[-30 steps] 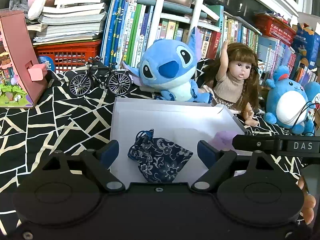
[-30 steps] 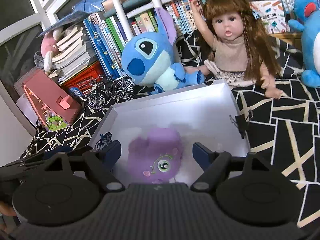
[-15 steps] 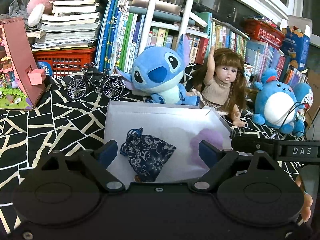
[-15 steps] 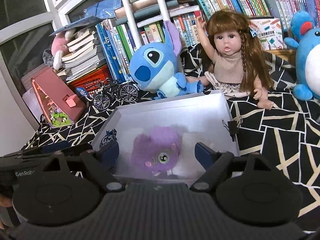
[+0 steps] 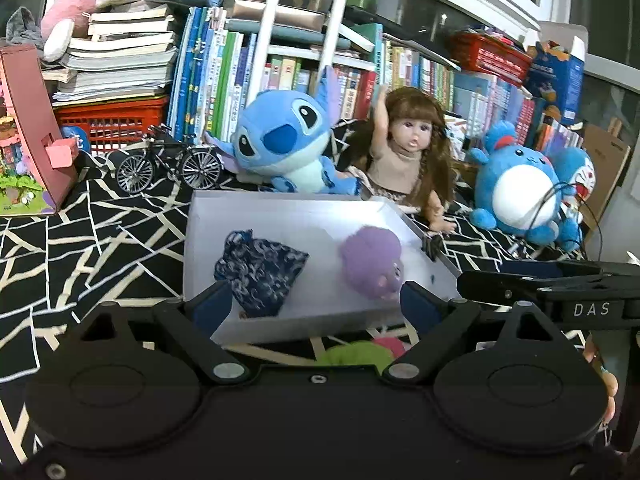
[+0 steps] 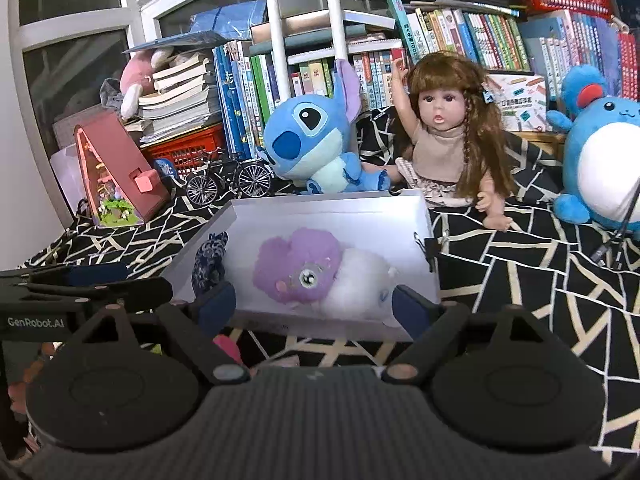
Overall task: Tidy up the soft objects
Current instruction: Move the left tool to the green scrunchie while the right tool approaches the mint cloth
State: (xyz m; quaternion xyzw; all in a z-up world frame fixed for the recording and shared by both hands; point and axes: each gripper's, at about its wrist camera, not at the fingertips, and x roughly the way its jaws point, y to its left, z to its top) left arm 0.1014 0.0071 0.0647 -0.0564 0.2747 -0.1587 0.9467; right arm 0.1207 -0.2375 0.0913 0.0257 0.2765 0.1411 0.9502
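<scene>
A white box (image 5: 280,205) sits on the black-and-white cloth. Inside it lie a dark blue floral pouch (image 5: 260,276) on the left and a purple plush (image 5: 372,264) on the right. My left gripper (image 5: 316,304) hovers at the box's near edge, its jaws opening and empty. In the right wrist view the purple plush (image 6: 298,268) with its white part and the pouch (image 6: 210,260) rest in the same box (image 6: 328,200). My right gripper (image 6: 314,305) is also opening, with nothing between its fingers. Green and pink soft things (image 5: 356,354) lie just in front of the box.
Behind the box sit a blue Stitch plush (image 5: 280,152), a long-haired doll (image 5: 408,152) and a round blue plush (image 5: 520,196). A model bicycle (image 5: 168,164), a pink house model (image 5: 28,136), a red basket (image 5: 112,124) and packed bookshelves line the back.
Both grippers have drawn back from the box and widened. The pouch and purple plush stay lying inside. The box's near edge and the green and pink things have come into view.
</scene>
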